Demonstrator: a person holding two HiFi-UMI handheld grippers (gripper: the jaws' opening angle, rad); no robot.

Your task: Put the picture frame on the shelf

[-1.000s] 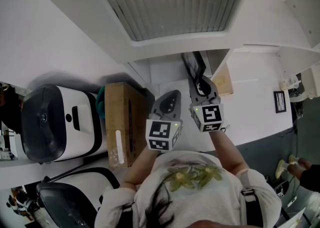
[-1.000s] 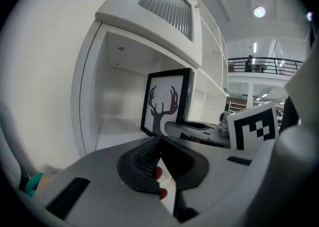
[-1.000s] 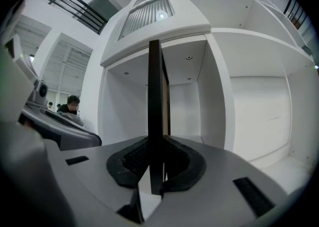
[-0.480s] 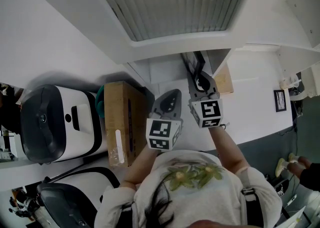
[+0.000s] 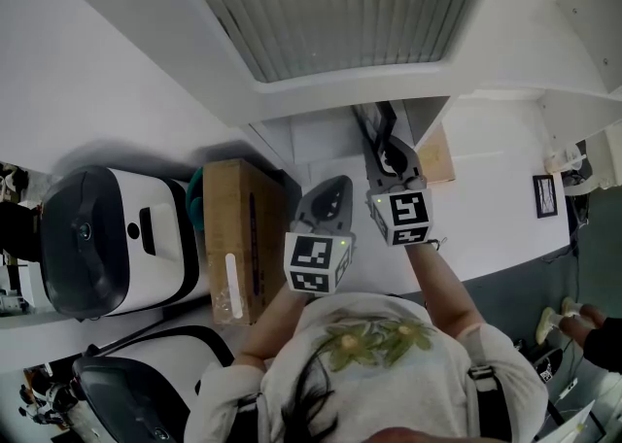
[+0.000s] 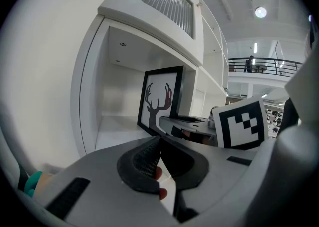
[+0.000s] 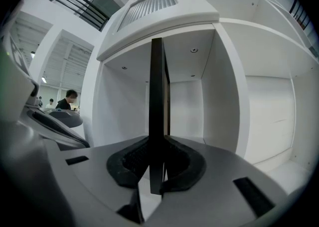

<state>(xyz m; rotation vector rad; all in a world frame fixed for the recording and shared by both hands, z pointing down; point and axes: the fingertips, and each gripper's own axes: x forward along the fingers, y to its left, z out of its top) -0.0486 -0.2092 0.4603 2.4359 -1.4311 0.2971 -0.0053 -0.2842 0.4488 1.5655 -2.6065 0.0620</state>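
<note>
The picture frame (image 6: 161,99) is black with a deer-antler print. It stands upright in the white shelf (image 6: 115,127) compartment. In the right gripper view the frame (image 7: 157,91) is edge-on, running up from between the jaws. My right gripper (image 7: 158,165) is shut on its lower edge. From the head view the frame (image 5: 375,130) is a dark strip reaching into the shelf (image 5: 321,135) ahead of the right gripper (image 5: 387,161). My left gripper (image 5: 334,187) hovers just left of it, its jaws shut with nothing between them (image 6: 159,142).
A brown cardboard box (image 5: 237,237) stands left of the grippers, with a teal object (image 5: 196,200) behind it. White and black machines (image 5: 107,237) sit further left. A small framed picture (image 5: 544,196) is at the far right. The louvred top (image 5: 330,4) overhangs the compartment.
The right gripper with the frame has crept slightly forward toward the shelf. The left gripper has stayed put.
</note>
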